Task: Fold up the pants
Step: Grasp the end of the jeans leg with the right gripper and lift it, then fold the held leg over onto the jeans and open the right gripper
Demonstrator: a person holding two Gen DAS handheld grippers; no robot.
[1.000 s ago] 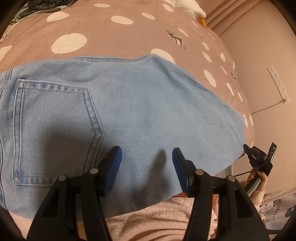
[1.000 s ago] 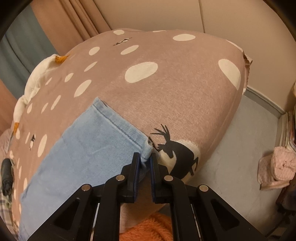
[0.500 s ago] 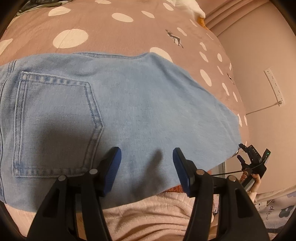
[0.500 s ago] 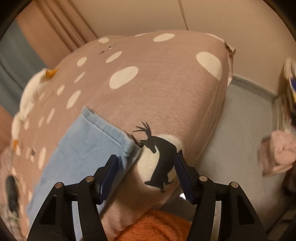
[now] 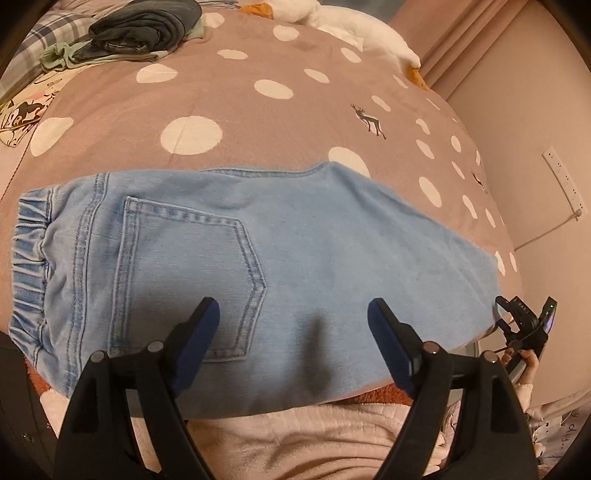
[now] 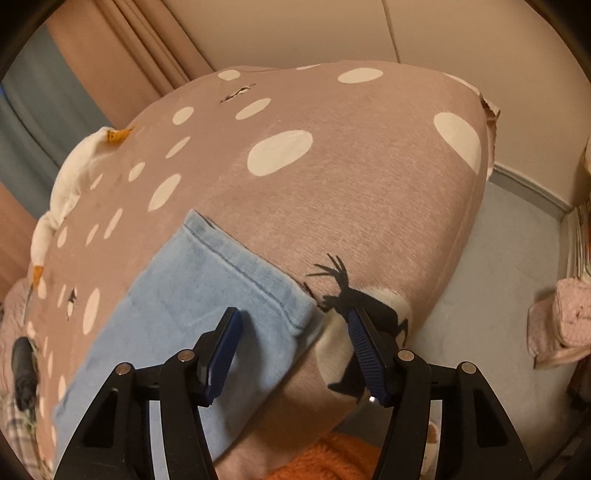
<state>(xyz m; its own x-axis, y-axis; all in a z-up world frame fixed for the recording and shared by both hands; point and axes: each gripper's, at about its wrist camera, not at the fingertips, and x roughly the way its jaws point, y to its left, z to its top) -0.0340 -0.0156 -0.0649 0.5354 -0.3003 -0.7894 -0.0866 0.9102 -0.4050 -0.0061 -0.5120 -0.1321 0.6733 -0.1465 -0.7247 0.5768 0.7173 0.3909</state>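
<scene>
My right tool (image 6: pixel 293 350) has let go of the hem and stands released; my left tool (image 5: pixel 293 325) has backed off, jaws opening, nothing between them. Light-blue denim pants (image 5: pixel 295 240), stitched pocket, gathered waistband, lie flat on the polka-dot bed (image 5: pixel 240 110).

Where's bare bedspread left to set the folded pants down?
Free: dotted bedspread beyond the jeans, up to the dark clothes pile and white plush; also past the leg hem toward the bed's corner. Crowded: head-end left corner.
</scene>
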